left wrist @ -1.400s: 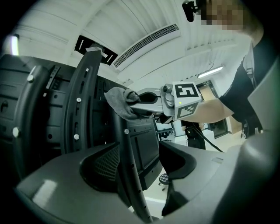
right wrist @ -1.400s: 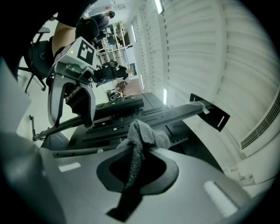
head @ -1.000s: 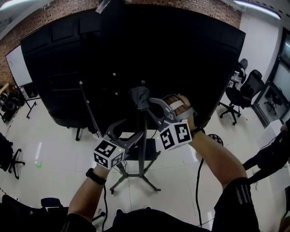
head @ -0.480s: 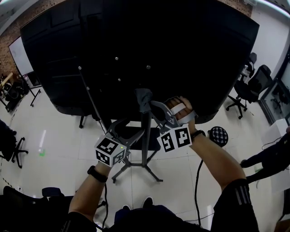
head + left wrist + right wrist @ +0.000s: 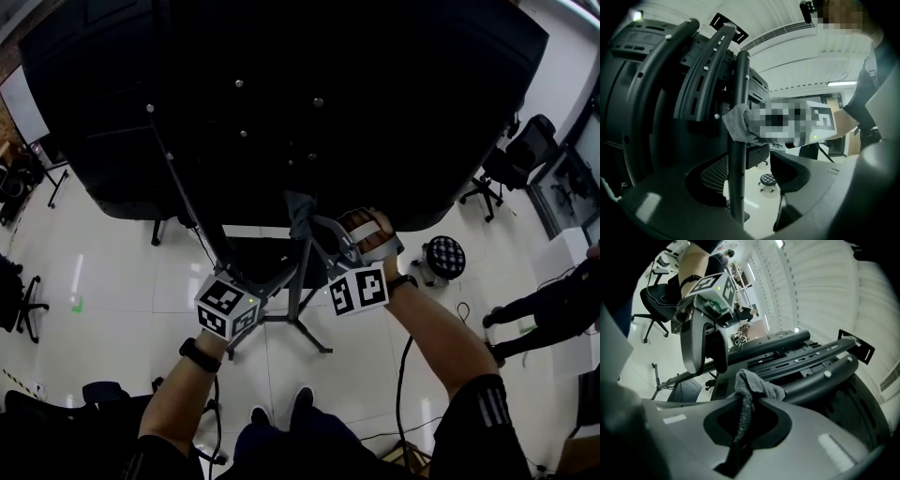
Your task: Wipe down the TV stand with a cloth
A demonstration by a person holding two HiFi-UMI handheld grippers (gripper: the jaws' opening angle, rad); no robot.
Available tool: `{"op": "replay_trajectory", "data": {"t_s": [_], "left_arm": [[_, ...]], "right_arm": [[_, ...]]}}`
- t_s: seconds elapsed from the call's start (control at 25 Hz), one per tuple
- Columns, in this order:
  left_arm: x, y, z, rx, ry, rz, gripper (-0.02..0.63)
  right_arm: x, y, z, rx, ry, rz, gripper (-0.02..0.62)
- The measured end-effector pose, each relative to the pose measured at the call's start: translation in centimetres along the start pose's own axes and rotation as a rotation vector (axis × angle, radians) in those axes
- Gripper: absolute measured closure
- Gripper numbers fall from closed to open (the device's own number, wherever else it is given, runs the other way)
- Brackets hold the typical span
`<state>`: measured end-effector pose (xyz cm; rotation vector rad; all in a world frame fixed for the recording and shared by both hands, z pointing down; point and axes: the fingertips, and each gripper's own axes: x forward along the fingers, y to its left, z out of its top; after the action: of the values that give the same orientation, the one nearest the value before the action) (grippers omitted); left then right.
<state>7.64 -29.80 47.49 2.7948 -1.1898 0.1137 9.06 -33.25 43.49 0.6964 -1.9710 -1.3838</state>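
Lower on the TV stand post (image 5: 296,305) now, cloth (image 5: 301,214) clamped in right gripper (image 5: 312,225); left gripper (image 5: 279,278) open around post.

The TV stand (image 5: 297,291) loses its top against the black, edge-cropped TV (image 5: 394,112).

Grey cloth (image 5: 300,217) — black stand (image 5: 298,281)

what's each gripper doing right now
Left gripper: open, stand pole between its tongs.
Right gripper: shut on the grey cloth.
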Motion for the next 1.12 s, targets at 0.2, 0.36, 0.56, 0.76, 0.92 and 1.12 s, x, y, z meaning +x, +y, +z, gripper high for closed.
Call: {"op": "replay_trajectory", "data": {"t_s": [0.2,0.36,0.56,0.76,0.92,1.12], "left_arm": [[0.7,-0.3,-4.0,-0.020,0.039,-0.025,0.304],[1.3,0.0,-7.7,-0.023,0.070,-0.026,0.304],[2.0,0.8,-12.0,-0.055,0.124,-0.035,0.302],[2.3,1.5,-16.3,-0.063,0.175,-0.035,0.301],[2.9,2.5,-20.1,-0.078,0.208,-0.037,0.297],[3.3,3.0,-24.5,-0.109,0.236,-0.035,0.290]], "right_arm": [[0.6,4.9,-2.1,0.061,0.058,0.049,0.575],[1.2,8.7,-3.2,0.096,0.070,0.073,0.575],[2.2,12.3,-3.9,0.143,0.090,0.115,0.575],[2.9,16.7,-5.3,0.171,0.105,0.159,0.575],[3.9,20.8,-6.6,0.206,0.115,0.213,0.577],[4.7,26.3,-7.7,0.259,0.160,0.276,0.577]]}}
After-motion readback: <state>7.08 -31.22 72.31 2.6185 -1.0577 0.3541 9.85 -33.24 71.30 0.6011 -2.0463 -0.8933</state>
